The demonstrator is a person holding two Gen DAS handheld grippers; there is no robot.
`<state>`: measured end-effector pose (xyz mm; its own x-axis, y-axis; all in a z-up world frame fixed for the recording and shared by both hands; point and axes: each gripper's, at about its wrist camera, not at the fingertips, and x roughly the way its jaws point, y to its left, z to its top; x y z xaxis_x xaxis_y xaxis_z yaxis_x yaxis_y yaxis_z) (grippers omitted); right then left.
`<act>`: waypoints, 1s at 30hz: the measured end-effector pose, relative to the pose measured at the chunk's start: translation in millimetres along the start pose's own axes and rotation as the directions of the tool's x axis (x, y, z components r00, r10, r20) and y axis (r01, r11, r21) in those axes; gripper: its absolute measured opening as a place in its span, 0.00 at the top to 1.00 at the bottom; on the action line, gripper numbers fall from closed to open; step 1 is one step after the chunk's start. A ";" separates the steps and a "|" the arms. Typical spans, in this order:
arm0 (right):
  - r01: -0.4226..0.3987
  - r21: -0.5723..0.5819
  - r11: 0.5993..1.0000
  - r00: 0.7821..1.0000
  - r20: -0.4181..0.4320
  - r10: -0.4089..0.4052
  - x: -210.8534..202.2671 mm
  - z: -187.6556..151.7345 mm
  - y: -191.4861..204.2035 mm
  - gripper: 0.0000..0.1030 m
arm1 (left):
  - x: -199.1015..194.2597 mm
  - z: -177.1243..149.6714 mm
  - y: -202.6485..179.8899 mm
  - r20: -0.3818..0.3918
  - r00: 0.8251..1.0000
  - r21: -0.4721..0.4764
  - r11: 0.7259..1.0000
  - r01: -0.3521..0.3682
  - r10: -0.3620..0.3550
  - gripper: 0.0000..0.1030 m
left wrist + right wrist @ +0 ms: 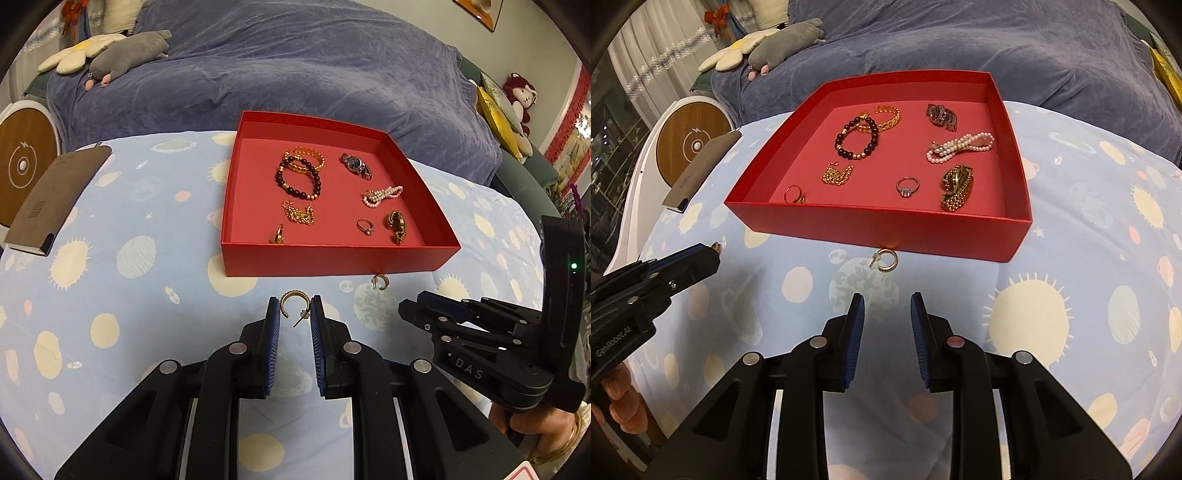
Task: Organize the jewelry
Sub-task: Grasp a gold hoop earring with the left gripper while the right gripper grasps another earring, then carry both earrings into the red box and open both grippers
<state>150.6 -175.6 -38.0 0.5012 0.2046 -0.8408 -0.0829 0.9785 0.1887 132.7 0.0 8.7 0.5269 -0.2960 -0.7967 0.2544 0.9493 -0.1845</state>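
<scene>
A red box on the table holds several jewelry pieces: bracelets, a watch, pearls, rings. A gold hoop earring lies on the cloth between the tips of my open left gripper, which straddles it; its fingers do not appear to press it. In the right wrist view only a tip of this earring shows past the left gripper's fingers. A second gold hoop earring lies in front of the box. My right gripper is open and empty, a little short of it.
A brown notebook lies at the table's left edge. A round white and wood device stands left of the table. A blue-covered sofa with plush toys is behind.
</scene>
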 end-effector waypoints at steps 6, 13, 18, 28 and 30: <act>0.015 0.015 1.000 1.000 -0.009 -0.015 21.6 11.3 4.3 0.76 | 0.8 3.3 3.4 0.002 1.000 -0.010 1.000 0.016 -0.016 0.86; 0.046 0.010 0.999 0.999 0.009 -0.046 29.1 17.8 11.5 0.74 | 2.1 1.7 10.1 -0.006 1.000 -0.015 1.000 0.021 -0.022 0.86; 0.106 -0.052 0.993 0.994 0.021 -0.105 29.6 13.0 19.3 0.81 | -0.2 1.8 15.8 -0.005 1.000 -0.028 0.999 0.018 -0.018 0.86; 0.078 -0.044 0.996 0.997 0.027 -0.076 7.3 1.6 12.6 0.81 | -7.2 6.6 9.8 0.012 1.000 -0.026 0.999 0.027 -0.026 0.86; 0.066 -0.039 0.997 0.997 0.043 -0.065 -3.9 2.0 10.9 0.81 | -9.2 10.5 5.6 0.021 0.999 -0.023 0.999 0.032 -0.032 0.86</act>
<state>149.5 -165.8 -31.6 0.5419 0.1397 -0.8288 -0.0828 0.9902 0.1127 137.9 7.0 21.1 0.5351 -0.3282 -0.7784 0.2529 0.9414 -0.2231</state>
